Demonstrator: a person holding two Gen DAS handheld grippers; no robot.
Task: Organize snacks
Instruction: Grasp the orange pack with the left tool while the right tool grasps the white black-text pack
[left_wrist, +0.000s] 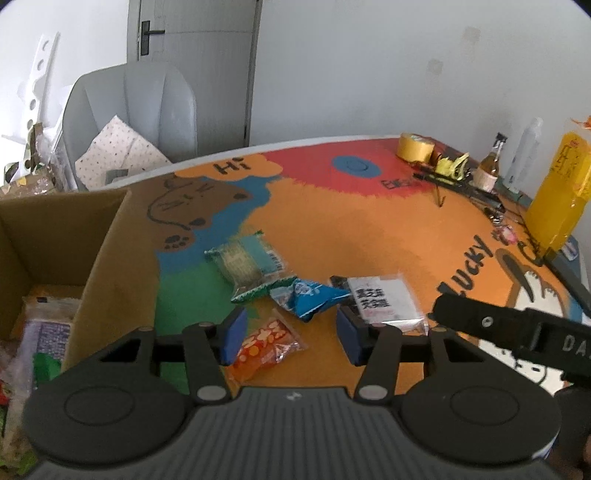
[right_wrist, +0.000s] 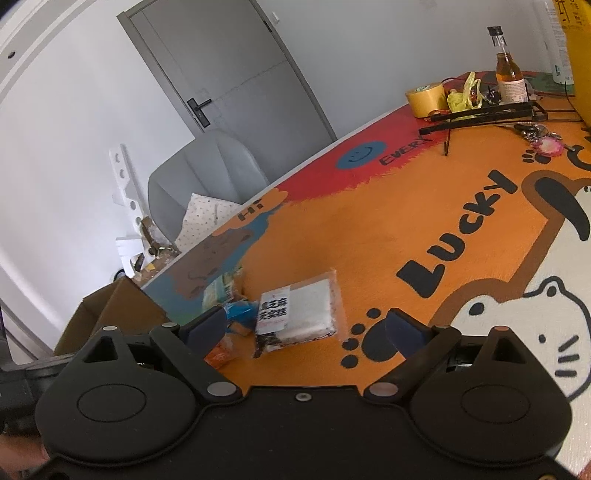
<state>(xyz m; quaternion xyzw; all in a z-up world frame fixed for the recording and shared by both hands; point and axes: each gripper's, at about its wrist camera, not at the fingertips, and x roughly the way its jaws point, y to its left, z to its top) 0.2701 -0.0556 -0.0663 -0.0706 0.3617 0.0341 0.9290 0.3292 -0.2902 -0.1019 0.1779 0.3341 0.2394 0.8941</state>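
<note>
Several snack packets lie on the colourful mat. A green packet (left_wrist: 245, 264), a blue packet (left_wrist: 308, 297), an orange packet (left_wrist: 266, 345) and a clear packet with a white label (left_wrist: 382, 301) show in the left wrist view. My left gripper (left_wrist: 291, 334) is open, hovering over the orange and blue packets. My right gripper (right_wrist: 306, 328) is open, just before the clear white-label packet (right_wrist: 303, 314); the blue packet (right_wrist: 240, 312) lies left of it. A cardboard box (left_wrist: 107, 254) at the left holds other snacks.
A tape roll (left_wrist: 415, 146), a small bottle (left_wrist: 491, 162), a black stand (left_wrist: 461, 186), keys (left_wrist: 504, 232) and a tall yellow package (left_wrist: 559, 192) crowd the far right of the mat. A grey chair (left_wrist: 133, 110) stands behind the table. My right gripper's body (left_wrist: 517, 332) reaches in from the right.
</note>
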